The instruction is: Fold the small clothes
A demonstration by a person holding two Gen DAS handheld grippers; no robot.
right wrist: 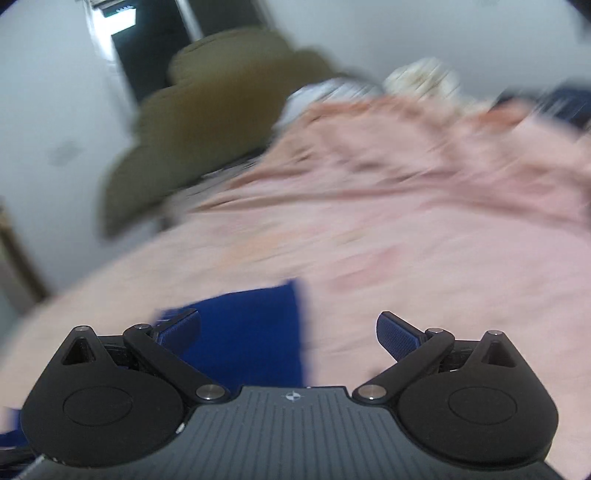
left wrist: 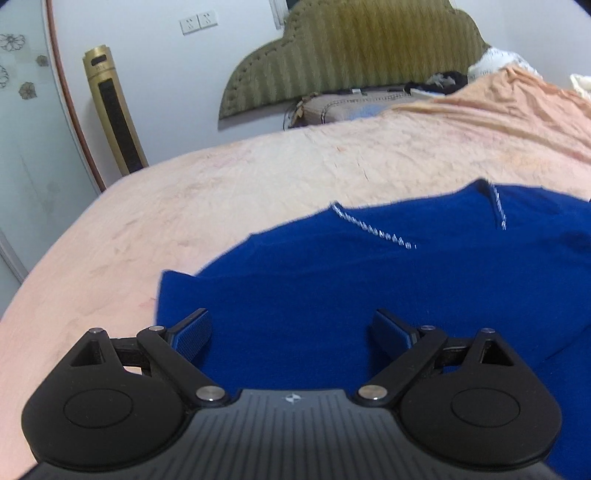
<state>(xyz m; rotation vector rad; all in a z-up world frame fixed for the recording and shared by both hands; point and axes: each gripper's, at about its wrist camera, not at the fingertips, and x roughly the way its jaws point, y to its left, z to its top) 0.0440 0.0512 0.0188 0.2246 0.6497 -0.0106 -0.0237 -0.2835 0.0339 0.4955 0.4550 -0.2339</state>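
Looking through the left wrist camera first, I see the left gripper (left wrist: 291, 332) with its jaws spread wide and nothing between them, poised over a blue garment (left wrist: 369, 295) that lies spread on the bed (left wrist: 221, 192), which is covered in a peach blanket. The garment has a neckline trimmed with small silver beads (left wrist: 373, 230), and its near left corner (left wrist: 166, 280) sits just ahead of my left finger, so I read this as the left side edge of the top. Beyond the bed I can make out an olive headboard (left wrist: 351, 55), a gold tower fan (left wrist: 114, 110) and wall sockets (left wrist: 199, 22). Switching to the right wrist camera, the picture is badly smeared, but the right gripper (right wrist: 288, 332) is plainly wide open and empty too; a blue strip of the garment (right wrist: 251, 332) shows between and below its fingers, with its right edge ending over the peach blanket. I judge no fold has been started yet. The cloth looks soft, light and limp, so it should drape and slide a little on the fuzzy blanket; I would pinch only the outer edge, near a corner or shoulder, taking a single layer cleanly. The beaded trim looks delicate, and I would keep the jaws off it.
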